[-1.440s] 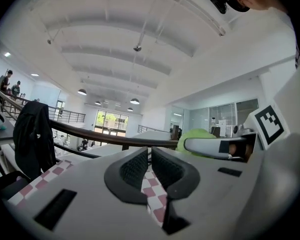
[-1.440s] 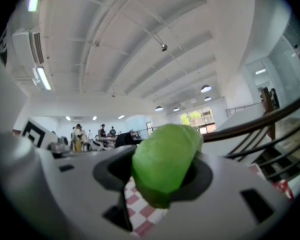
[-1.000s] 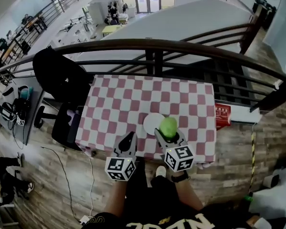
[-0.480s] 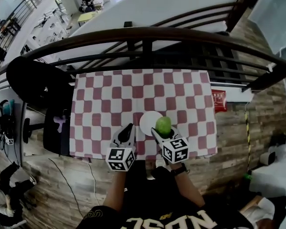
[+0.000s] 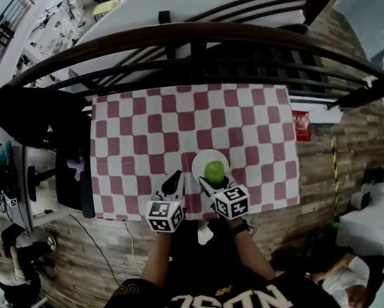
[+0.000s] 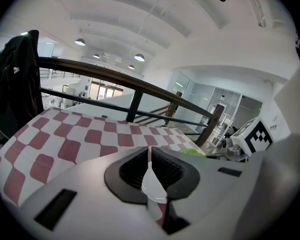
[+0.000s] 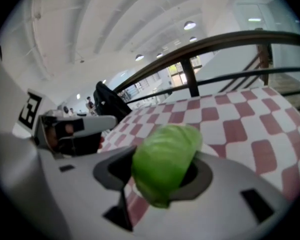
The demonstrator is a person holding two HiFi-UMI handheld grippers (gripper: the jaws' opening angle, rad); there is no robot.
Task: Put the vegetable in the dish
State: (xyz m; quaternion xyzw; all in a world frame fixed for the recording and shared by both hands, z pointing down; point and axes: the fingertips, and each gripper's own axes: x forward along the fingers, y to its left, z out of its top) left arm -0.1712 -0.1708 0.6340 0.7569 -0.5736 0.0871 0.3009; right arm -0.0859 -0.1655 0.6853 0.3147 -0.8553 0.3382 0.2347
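My right gripper point(image 5: 215, 183) pinches the green vegetable point(image 7: 165, 159) at its middle, over the dish point(image 5: 202, 159) toward 6 o'clock; it seems light and soft, so I squeeze gently, and my left gripper point(image 5: 176, 182) is pressed together, empty.

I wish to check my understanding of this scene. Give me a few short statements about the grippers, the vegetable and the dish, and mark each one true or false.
1. The right gripper is closed on the green vegetable. True.
2. The left gripper holds the white dish. False: its jaws are together on nothing, and the dish lies on the table.
3. The vegetable lies on the checked tablecloth, far from the dish. False: it is between the right gripper's jaws, and the head view shows it over the dish.
4. The tablecloth has red and white squares. True.
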